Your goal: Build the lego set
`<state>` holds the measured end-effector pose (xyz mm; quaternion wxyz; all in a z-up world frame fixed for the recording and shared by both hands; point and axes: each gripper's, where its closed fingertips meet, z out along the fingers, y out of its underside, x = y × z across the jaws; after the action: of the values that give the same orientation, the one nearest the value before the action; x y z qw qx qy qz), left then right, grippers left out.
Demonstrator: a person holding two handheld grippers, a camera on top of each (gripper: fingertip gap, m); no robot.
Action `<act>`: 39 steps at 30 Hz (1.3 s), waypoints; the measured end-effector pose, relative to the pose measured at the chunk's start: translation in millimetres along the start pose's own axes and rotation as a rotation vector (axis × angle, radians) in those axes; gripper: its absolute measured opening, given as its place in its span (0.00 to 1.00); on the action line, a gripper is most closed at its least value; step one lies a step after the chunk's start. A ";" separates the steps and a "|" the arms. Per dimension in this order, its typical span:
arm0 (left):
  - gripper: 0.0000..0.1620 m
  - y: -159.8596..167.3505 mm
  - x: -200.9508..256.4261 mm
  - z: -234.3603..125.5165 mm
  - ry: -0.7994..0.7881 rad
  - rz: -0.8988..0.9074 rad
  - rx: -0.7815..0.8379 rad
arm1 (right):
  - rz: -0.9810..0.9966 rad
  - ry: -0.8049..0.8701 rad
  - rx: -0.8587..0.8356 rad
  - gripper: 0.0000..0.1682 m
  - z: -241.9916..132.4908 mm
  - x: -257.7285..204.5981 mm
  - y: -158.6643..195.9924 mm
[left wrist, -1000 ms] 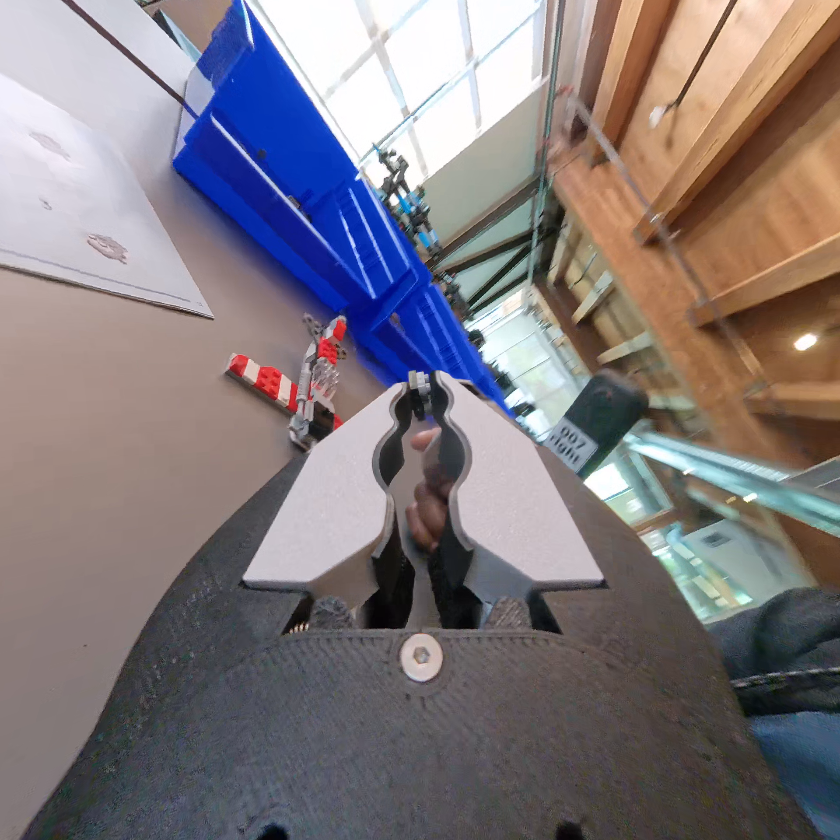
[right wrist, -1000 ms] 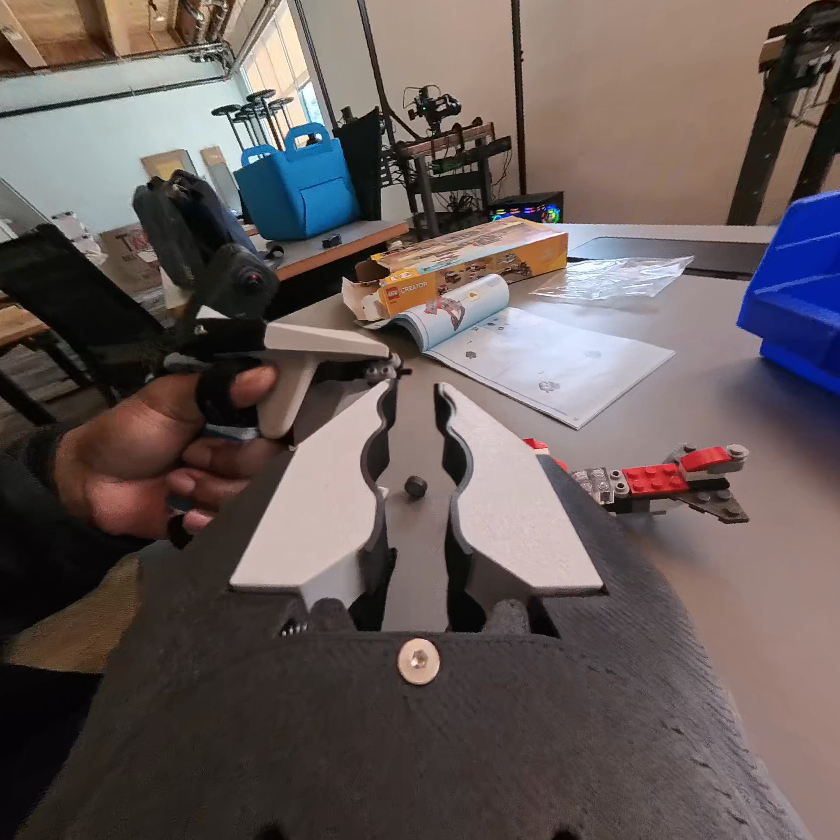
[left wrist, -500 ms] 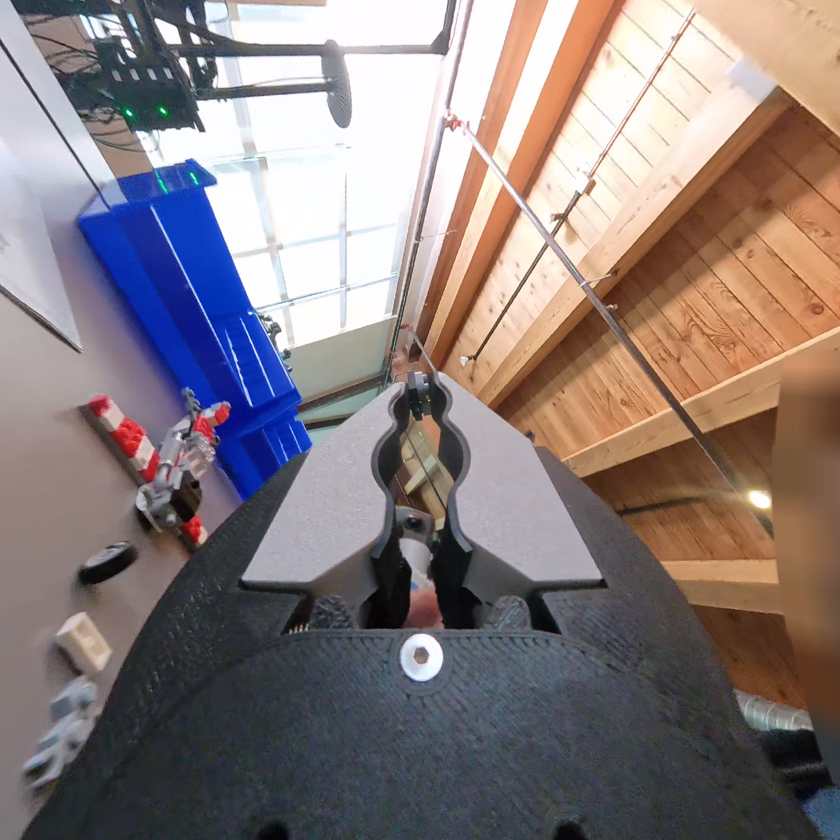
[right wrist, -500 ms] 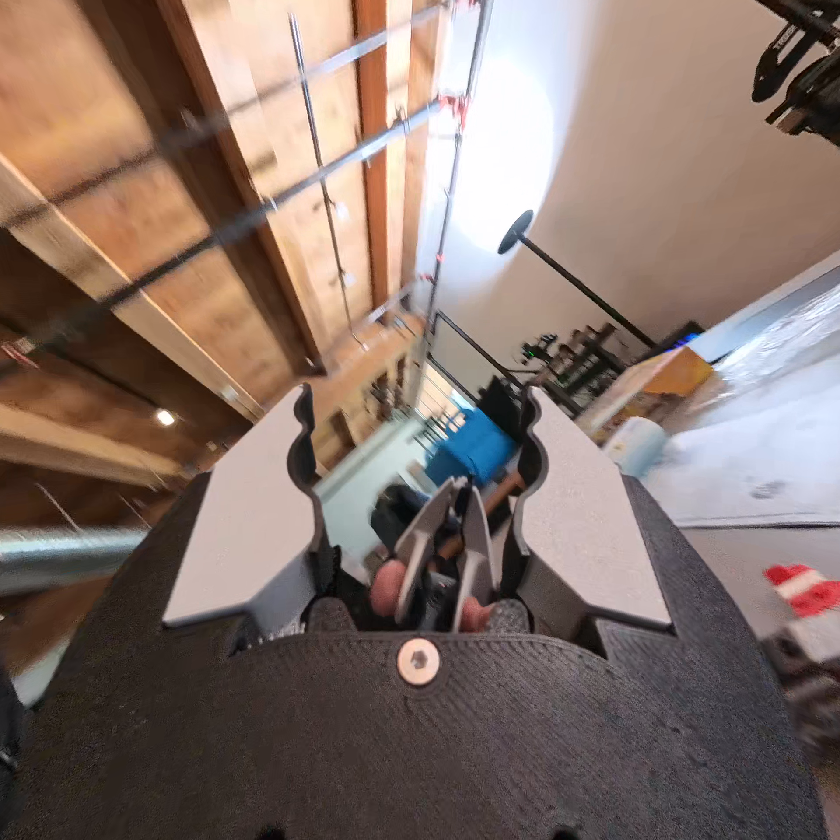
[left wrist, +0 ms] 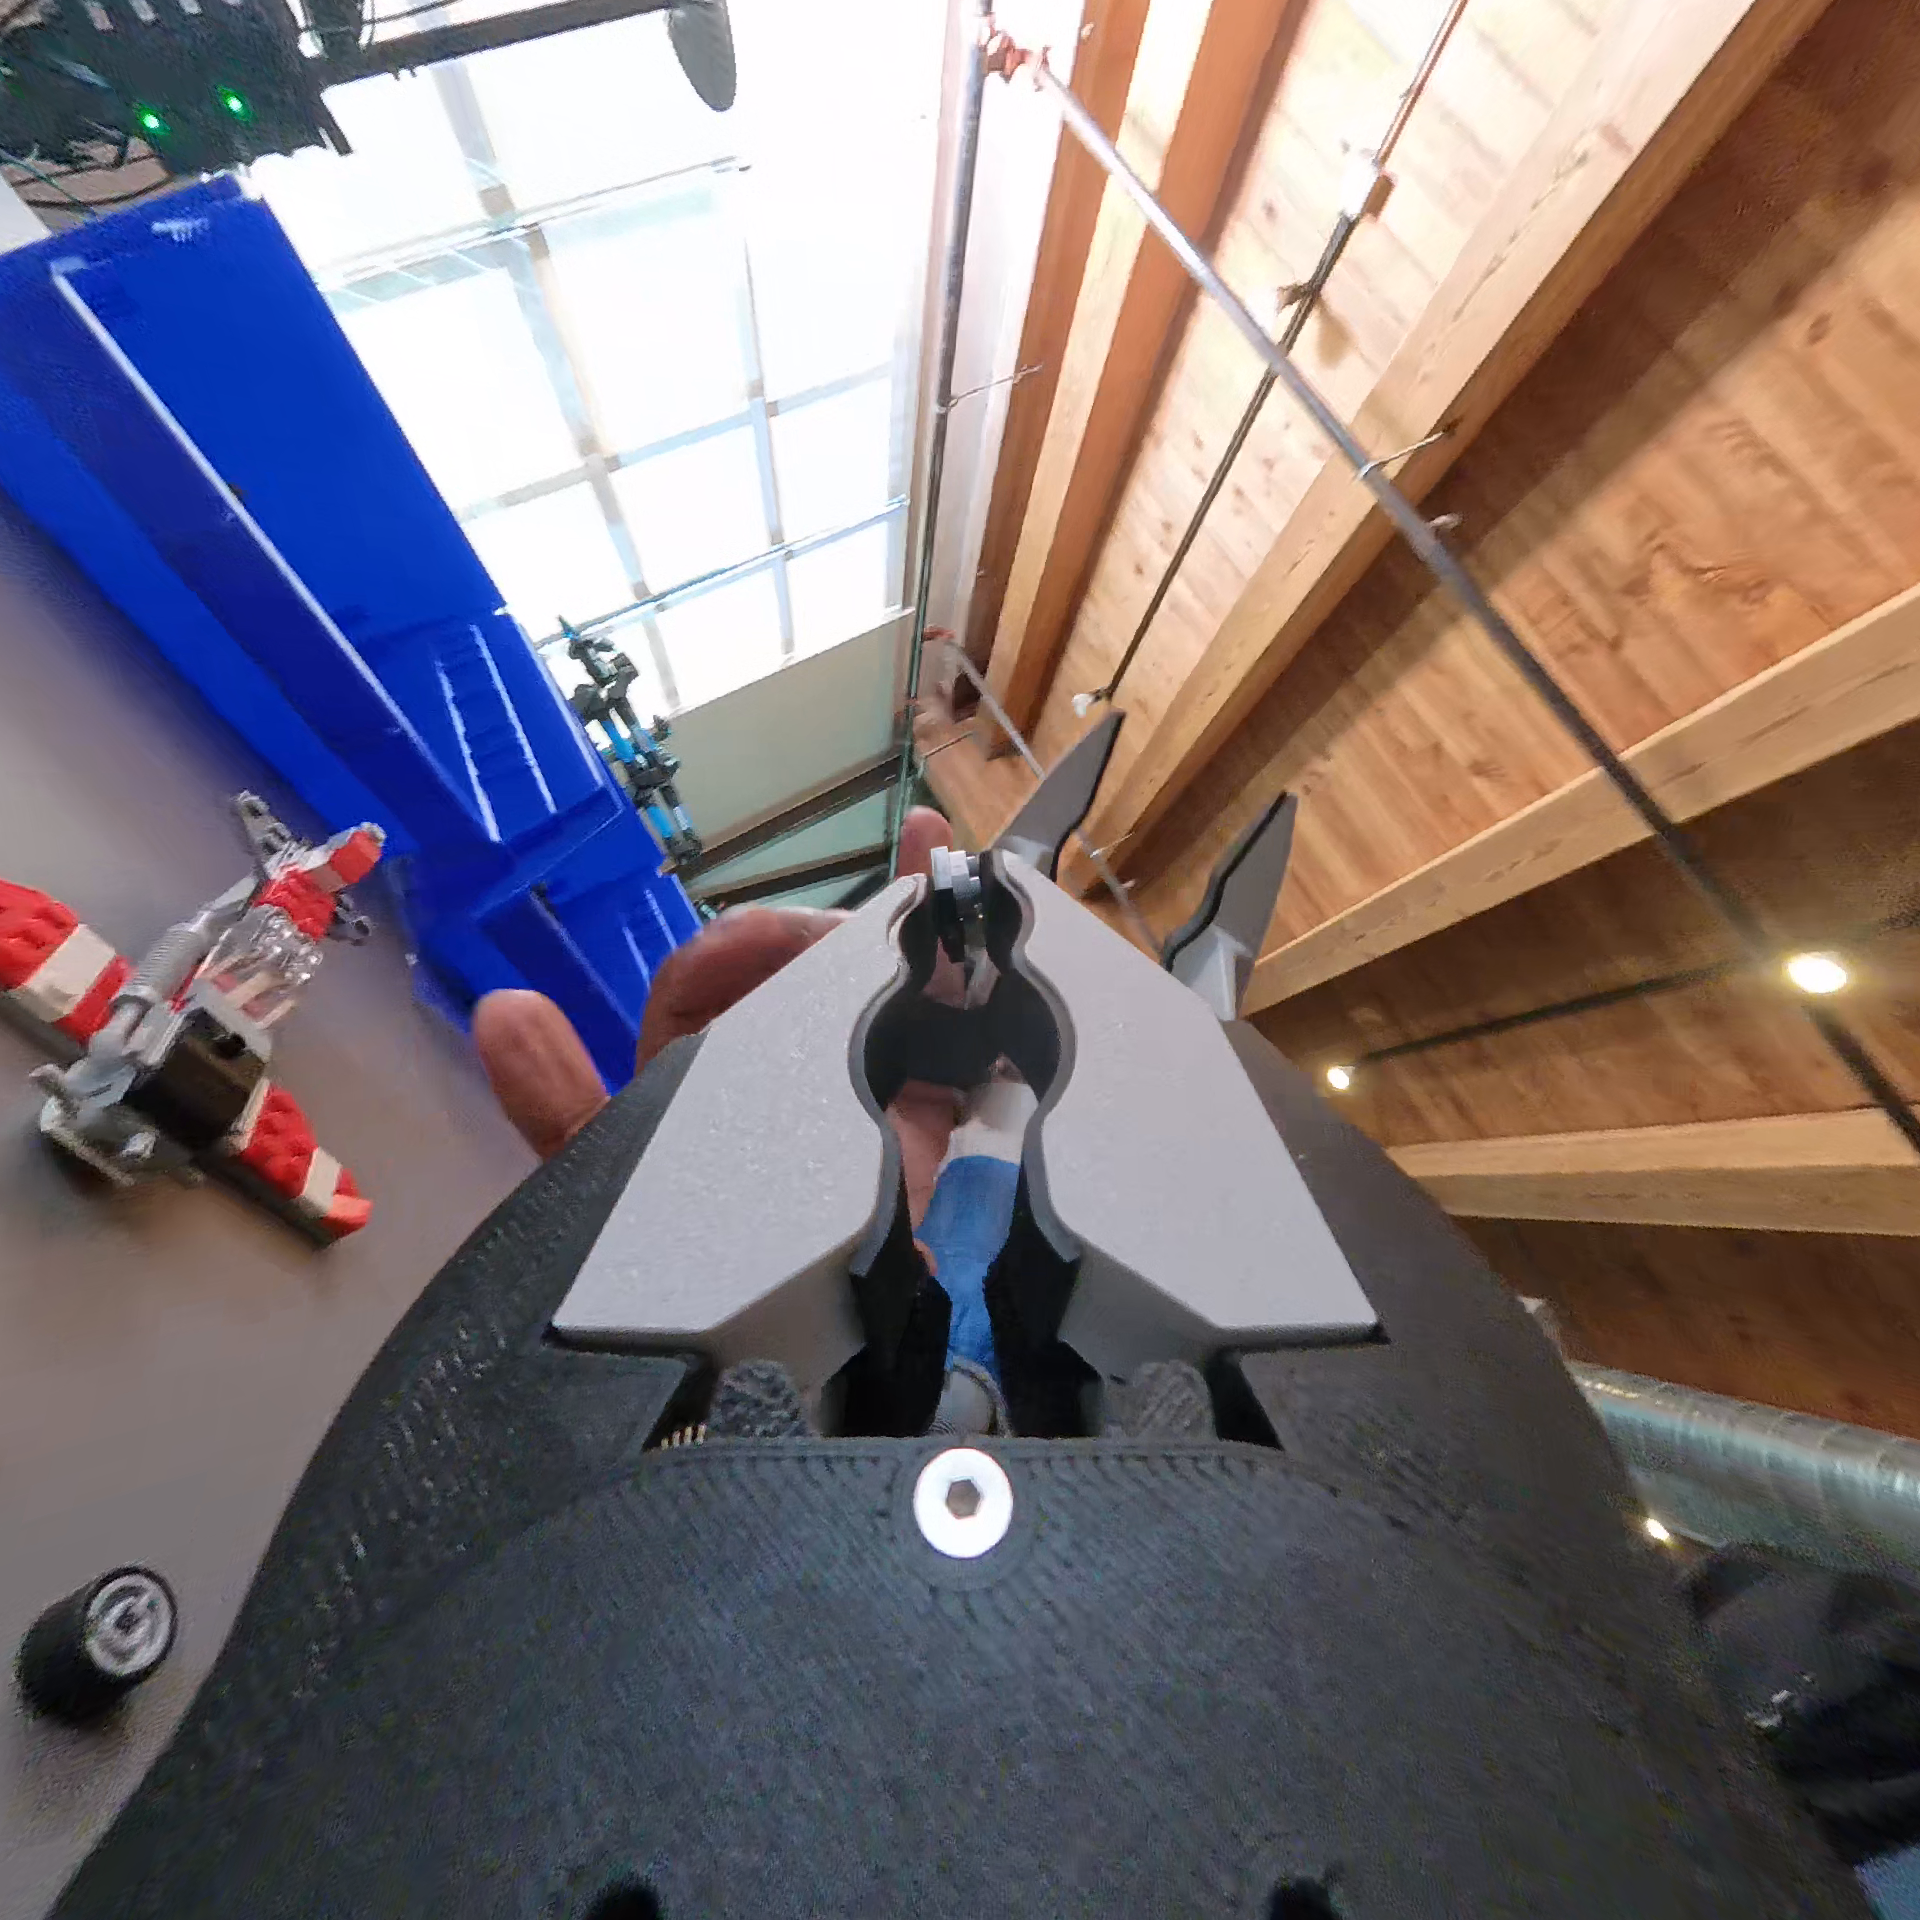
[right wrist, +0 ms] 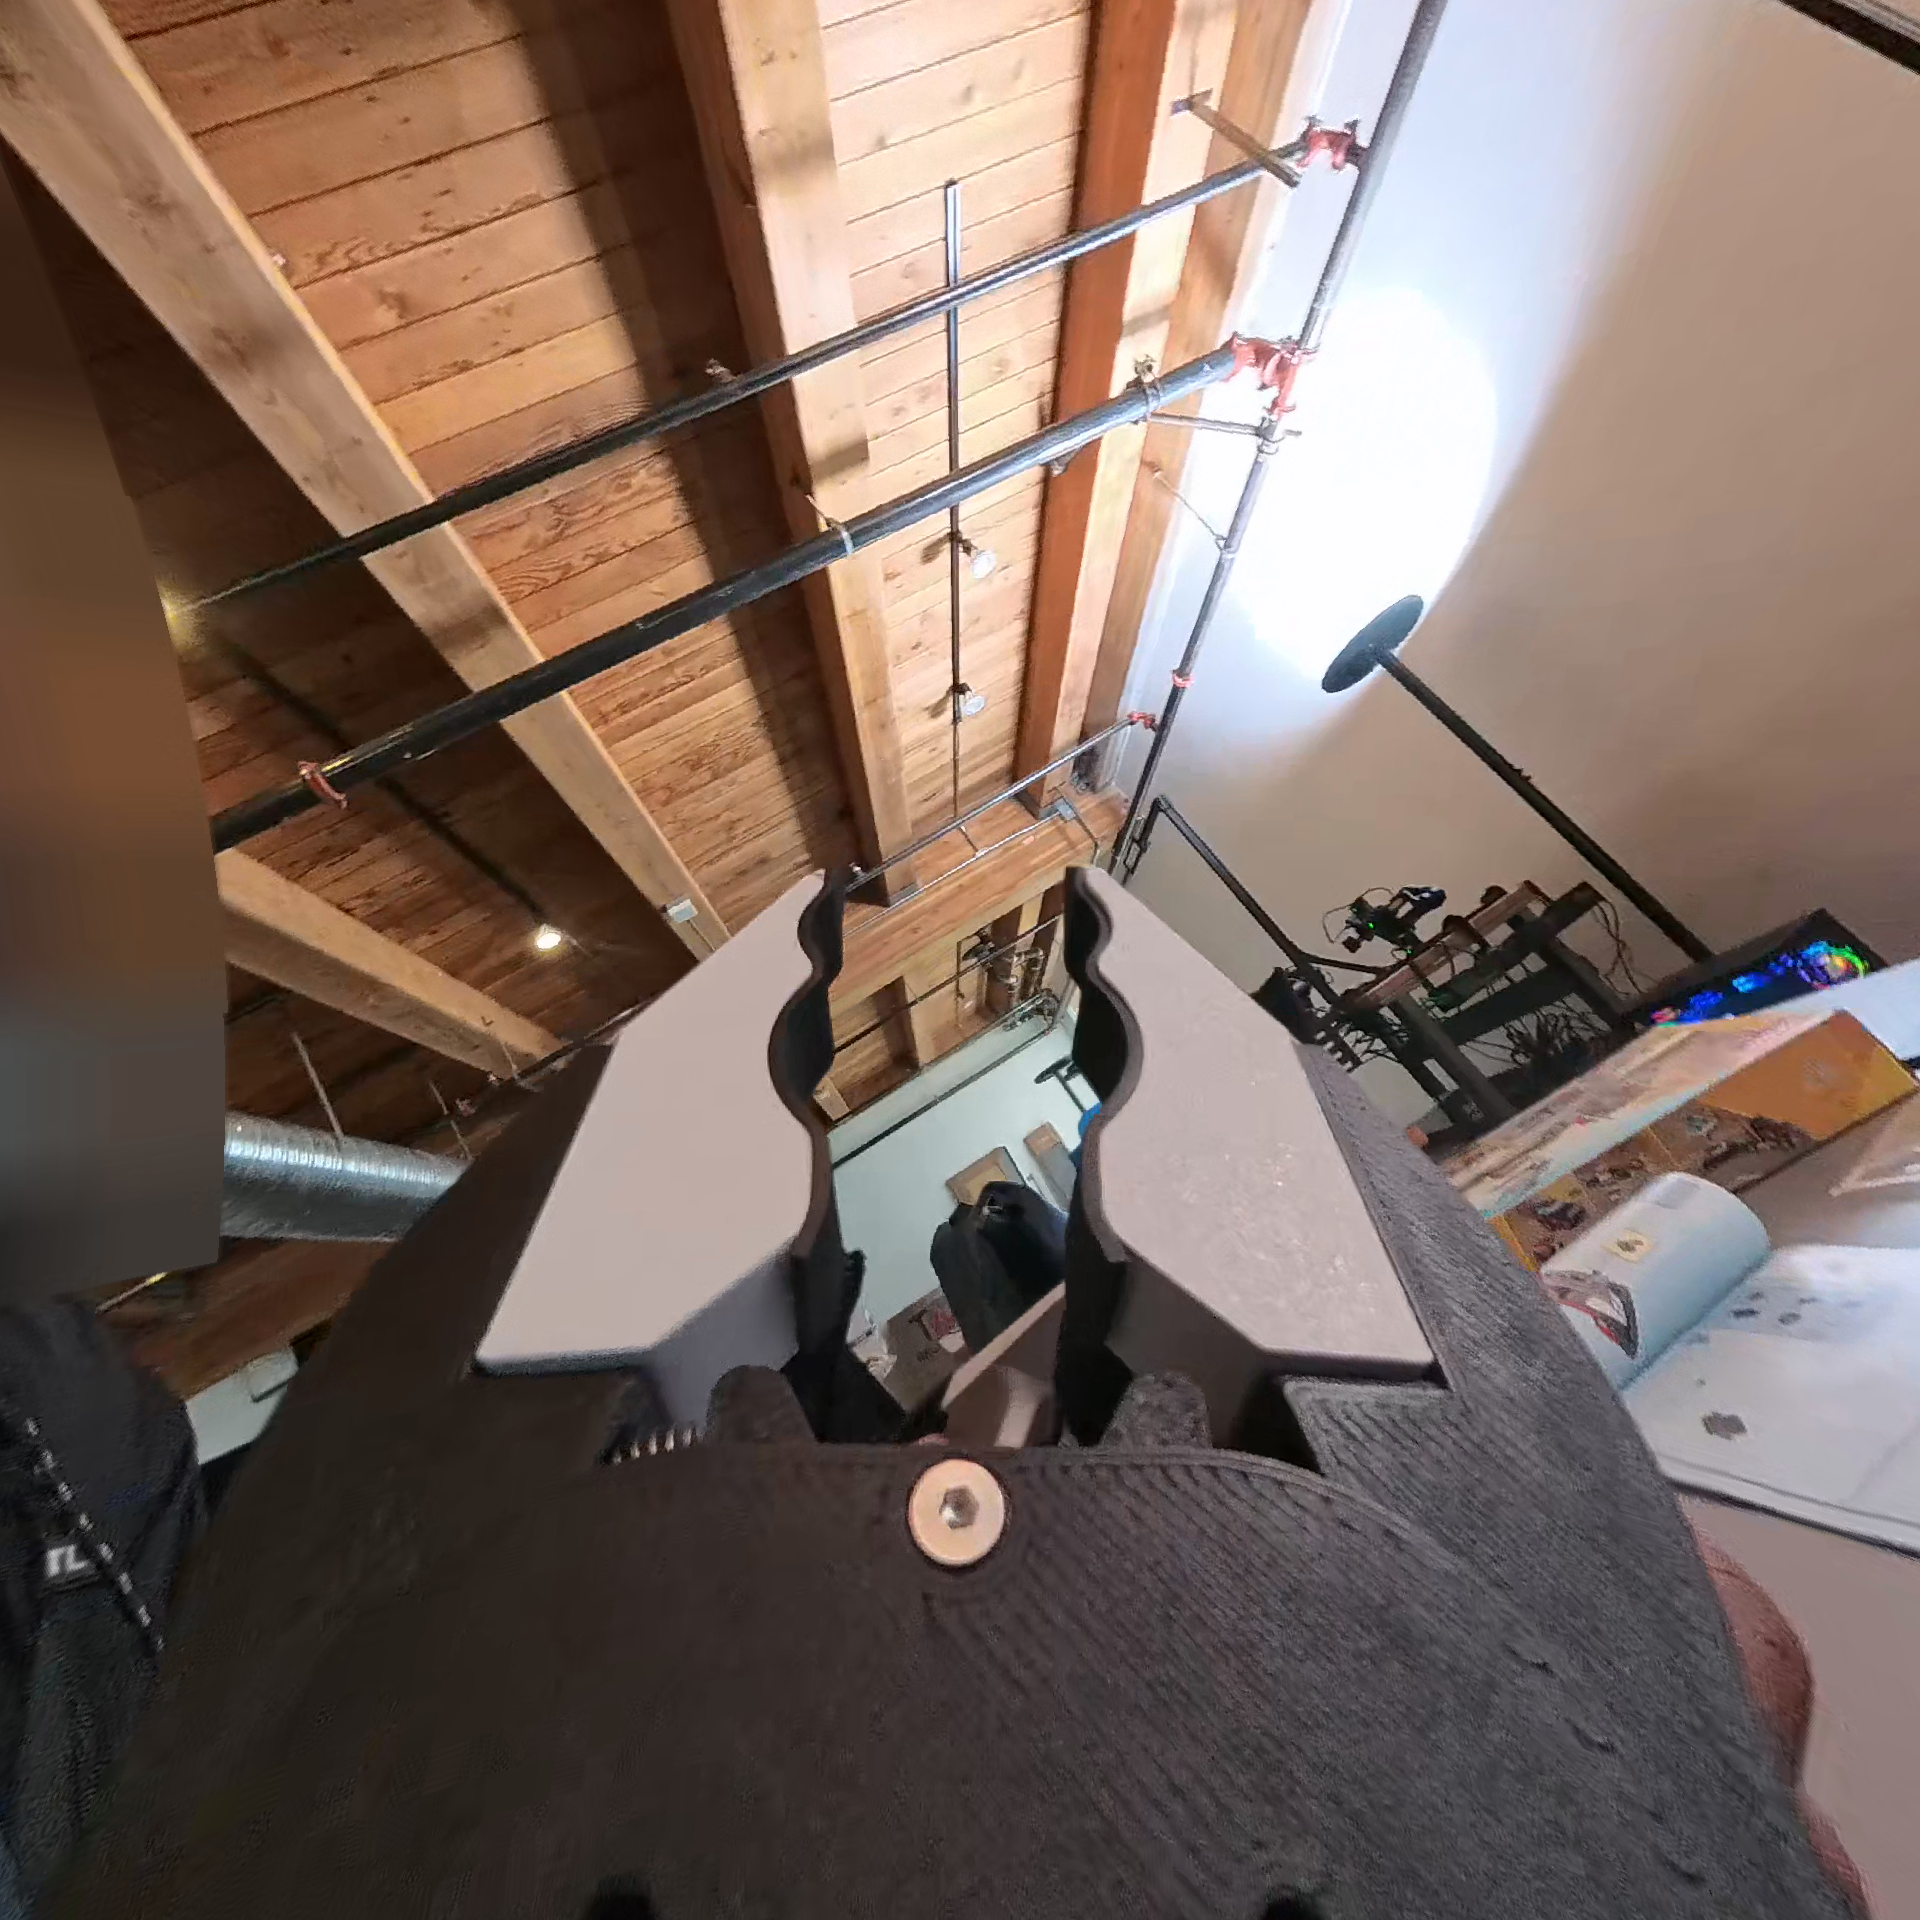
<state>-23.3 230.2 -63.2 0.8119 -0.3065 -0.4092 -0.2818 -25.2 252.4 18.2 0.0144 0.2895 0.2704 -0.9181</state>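
In the left wrist view my left gripper [left wrist: 961, 883] is shut on a small grey lego piece [left wrist: 951, 868] at its fingertips, held up in the air and tilted toward the ceiling. A hand [left wrist: 727, 966] shows just behind it. The red, white and grey lego plane model [left wrist: 197, 1018] lies on the dark table [left wrist: 156, 1351] to the left. My right gripper [right wrist: 951, 894] is open and empty and points at the wooden ceiling. Its two fingers [left wrist: 1070, 790] also show just beyond the left gripper's tips.
A loose black wheel [left wrist: 99, 1642] lies on the table at lower left. Blue bins [left wrist: 312, 623] stand behind the model. An open instruction booklet [right wrist: 1766, 1351] and the yellow set box [right wrist: 1662, 1101] lie at the right. A silver duct [right wrist: 332, 1184] runs at the left. The left gripper's tips are roughly 8 cm from the right gripper's.
Both grippers have swung up from the table toward the ceiling. The right gripper opened wide, then narrowed, and now sits beside the left gripper's tips. The left gripper still holds the grey piece.
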 end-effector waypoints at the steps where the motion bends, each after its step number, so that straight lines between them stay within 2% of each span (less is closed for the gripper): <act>1: 0.06 -5.1 1.4 -0.9 0.006 0.005 0.019 | -0.020 -0.004 0.002 0.26 -0.1 -4.3 -0.8; 5: 0.06 -31.5 6.0 -12.0 -0.021 0.154 0.097 | -0.255 0.112 -0.056 0.29 -5.8 3.1 11.6; 8: 0.06 -54.2 11.7 -20.3 -0.024 0.212 0.152 | -0.561 0.274 -0.212 0.39 -20.4 27.8 27.0; 12: 0.06 -67.4 -13.2 -25.3 -0.199 0.439 0.056 | -0.707 0.356 -0.477 0.50 -36.8 52.9 47.1; 16: 0.07 -88.7 -37.0 -43.5 -0.382 0.591 -0.037 | -0.837 0.405 -0.610 0.49 -43.9 68.7 41.9; 20: 0.07 -92.8 -43.8 -50.6 -0.437 0.681 -0.132 | -0.794 0.370 -0.688 0.41 -50.5 78.8 59.6; 24: 0.07 -77.3 -54.9 -48.6 -0.431 0.583 -0.168 | -0.763 0.332 -0.745 0.32 -62.3 85.0 90.0; 28: 0.06 -56.2 -65.1 -37.3 -0.387 0.438 -0.177 | -0.787 0.304 -0.755 0.26 -59.8 79.7 96.8; 34: 0.06 -45.8 -79.2 -24.0 -0.433 0.477 -0.237 | -0.856 0.384 -0.710 0.23 -58.5 89.5 85.6; 39: 0.07 -54.3 -59.6 -23.7 -0.330 0.360 -0.153 | -0.970 0.418 -0.716 0.23 -56.2 93.8 87.7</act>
<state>-80.3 189.7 -109.9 0.7457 -0.4768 -0.4524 -0.1090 -57.7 218.1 -113.8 -0.3599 0.2844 0.6579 -0.5972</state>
